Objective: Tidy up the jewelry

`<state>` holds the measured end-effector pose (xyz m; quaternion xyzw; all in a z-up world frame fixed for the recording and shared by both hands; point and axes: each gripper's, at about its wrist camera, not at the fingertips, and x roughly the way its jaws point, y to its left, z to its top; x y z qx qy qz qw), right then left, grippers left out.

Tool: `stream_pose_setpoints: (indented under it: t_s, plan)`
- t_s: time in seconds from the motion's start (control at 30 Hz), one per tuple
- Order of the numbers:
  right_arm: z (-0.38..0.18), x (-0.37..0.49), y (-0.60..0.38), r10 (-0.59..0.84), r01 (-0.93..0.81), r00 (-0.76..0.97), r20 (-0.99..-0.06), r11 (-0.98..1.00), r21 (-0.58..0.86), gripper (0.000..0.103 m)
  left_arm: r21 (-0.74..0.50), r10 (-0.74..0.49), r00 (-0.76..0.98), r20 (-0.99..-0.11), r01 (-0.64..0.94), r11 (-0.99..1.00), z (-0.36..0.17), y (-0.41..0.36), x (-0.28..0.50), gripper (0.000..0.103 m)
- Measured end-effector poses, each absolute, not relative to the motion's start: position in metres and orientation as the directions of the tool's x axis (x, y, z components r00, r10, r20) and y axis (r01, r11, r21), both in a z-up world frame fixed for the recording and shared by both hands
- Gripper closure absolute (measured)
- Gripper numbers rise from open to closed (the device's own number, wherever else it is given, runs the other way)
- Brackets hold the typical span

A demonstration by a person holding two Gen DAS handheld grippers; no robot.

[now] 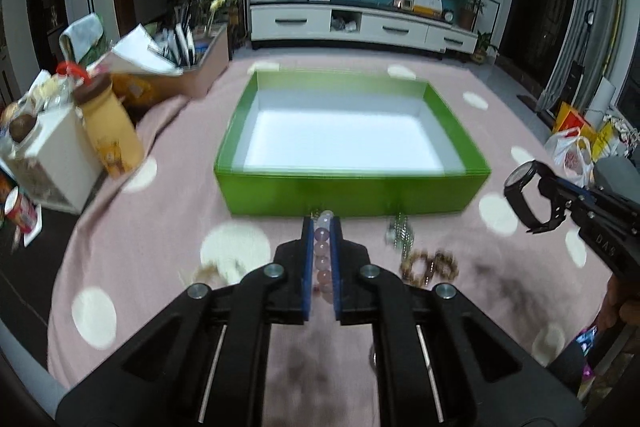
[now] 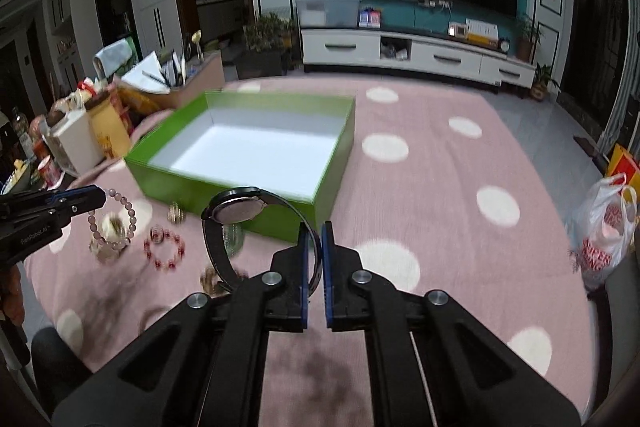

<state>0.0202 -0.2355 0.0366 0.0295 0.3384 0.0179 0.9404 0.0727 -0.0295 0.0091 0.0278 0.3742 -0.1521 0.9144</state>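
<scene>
On the pink bench [image 1: 160, 227], left hand-held gripper [image 1: 323, 227] pinches a bracelet [image 1: 323, 255], right hand-held gripper [image 2: 315, 239] a watch [image 2: 240, 211], both likely bound for the box [image 1: 348, 187] mid-frame.

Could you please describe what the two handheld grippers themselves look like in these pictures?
Both are matte black plastic. The left gripper and right gripper each have two flat fingers lined with blue pads, angular black linkage arms with round silver pivot bolts, and thin silver guide rods further back. Small pale lettering is printed on each body's side, too blurred to read reliably. No cables or sleeves are visible.
</scene>
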Motion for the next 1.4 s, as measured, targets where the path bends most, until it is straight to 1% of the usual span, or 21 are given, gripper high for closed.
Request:
stream_pose_setpoints:
  t_s: [0.13,0.27,0.47,0.67,0.77,0.8,0.83,0.87,0.9,0.93,0.97,1.0,1.03,1.07,1.13,1.17,1.2,1.27,1.3,1.33,1.4]
  plan:
    - [0.048,0.045,-0.234,0.062,-0.023,0.788,-0.613,0.997,0.071,0.098,-0.042,-0.243,0.7,-0.672,0.291,0.956,0.026,-0.035,0.103,0.096]
    - [0.052,0.071,-0.231,0.068,-0.029,0.789,-0.61,0.997,0.074,0.098,-0.063,-0.25,0.686,-0.683,0.285,0.956,0.032,-0.041,0.14,0.096]
    - [0.036,0.114,-0.223,0.068,-0.038,0.753,-0.655,0.997,0.06,0.098,-0.051,-0.225,0.658,-0.719,0.272,0.961,0.019,-0.054,0.183,0.096]
    - [0.014,0.149,-0.212,0.066,-0.061,0.699,-0.712,0.998,0.032,0.097,-0.024,-0.187,0.615,-0.766,0.264,0.964,-0.009,-0.069,0.21,0.096]
    - [0.005,0.158,-0.207,0.068,-0.07,0.678,-0.732,0.997,0.028,0.093,-0.009,-0.172,0.6,-0.781,0.265,0.964,-0.02,-0.075,0.216,0.096]
    - [0.003,0.16,-0.206,0.071,-0.072,0.673,-0.736,0.997,0.03,0.088,-0.002,-0.165,0.599,-0.783,0.264,0.965,-0.023,-0.077,0.217,0.096]
    - [0.002,0.159,-0.205,0.07,-0.07,0.672,-0.737,0.997,0.03,0.086,0.003,-0.163,0.598,-0.785,0.266,0.964,-0.024,-0.078,0.217,0.095]
    - [0.002,0.159,-0.204,0.065,-0.067,0.674,-0.736,0.997,0.027,0.083,0.005,-0.162,0.598,-0.785,0.268,0.963,-0.025,-0.078,0.217,0.091]
    - [0.002,0.158,-0.205,0.064,-0.063,0.679,-0.731,0.998,0.029,0.077,0.009,-0.16,0.6,-0.784,0.268,0.963,-0.024,-0.079,0.216,0.087]
    - [0.004,0.157,-0.206,0.067,-0.06,0.685,-0.725,0.998,0.035,0.074,0.013,-0.158,0.602,-0.783,0.269,0.963,-0.024,-0.078,0.215,0.075]
    - [0.006,0.155,-0.207,0.071,-0.057,0.691,-0.719,0.997,0.043,0.069,0.016,-0.156,0.605,-0.781,0.27,0.963,-0.023,-0.078,0.213,0.066]
    - [0.009,0.152,-0.209,0.074,-0.053,0.7,-0.711,0.997,0.051,0.065,0.019,-0.155,0.61,-0.777,0.269,0.963,-0.022,-0.078,0.211,0.061]
    - [0.012,0.148,-0.21,0.074,-0.049,0.707,-0.703,0.997,0.055,0.064,0.021,-0.154,0.613,-0.775,0.268,0.963,-0.021,-0.078,0.209,0.056]
    - [0.014,0.146,-0.211,0.072,-0.047,0.712,-0.698,0.997,0.056,0.064,0.022,-0.152,0.617,-0.772,0.265,0.964,-0.019,-0.078,0.207,0.052]
    - [0.019,0.138,-0.215,0.078,-0.043,0.721,-0.688,0.997,0.068,0.063,0.026,-0.148,0.623,-0.768,0.262,0.965,-0.016,-0.077,0.203,0.046]
    - [0.022,0.134,-0.216,0.082,-0.041,0.725,-0.684,0.996,0.076,0.06,0.028,-0.146,0.624,-0.767,0.261,0.965,-0.015,-0.077,0.202,0.039]
    - [0.025,0.128,-0.218,0.086,-0.037,0.73,-0.678,0.996,0.085,0.053,0.033,-0.142,0.629,-0.764,0.257,0.966,-0.013,-0.077,0.198,0.036]
    - [0.031,0.116,-0.223,0.091,-0.027,0.743,-0.663,0.994,0.106,0.045,0.043,-0.135,0.64,-0.756,0.255,0.966,-0.009,-0.076,0.192,0.029]
    - [0.033,0.112,-0.224,0.093,-0.025,0.746,-0.66,0.993,0.111,0.043,0.051,-0.129,0.646,-0.752,0.251,0.967,-0.007,-0.076,0.187,0.026]
    - [0.036,0.105,-0.226,0.093,-0.021,0.748,-0.657,0.993,0.117,0.042,0.055,-0.123,0.65,-0.75,0.247,0.967,-0.005,-0.075,0.184,0.018]
    - [0.039,0.094,-0.229,0.093,-0.009,0.753,-0.652,0.991,0.13,0.032,0.067,-0.109,0.661,-0.743,0.235,0.97,-0.001,-0.073,0.175,0.016]
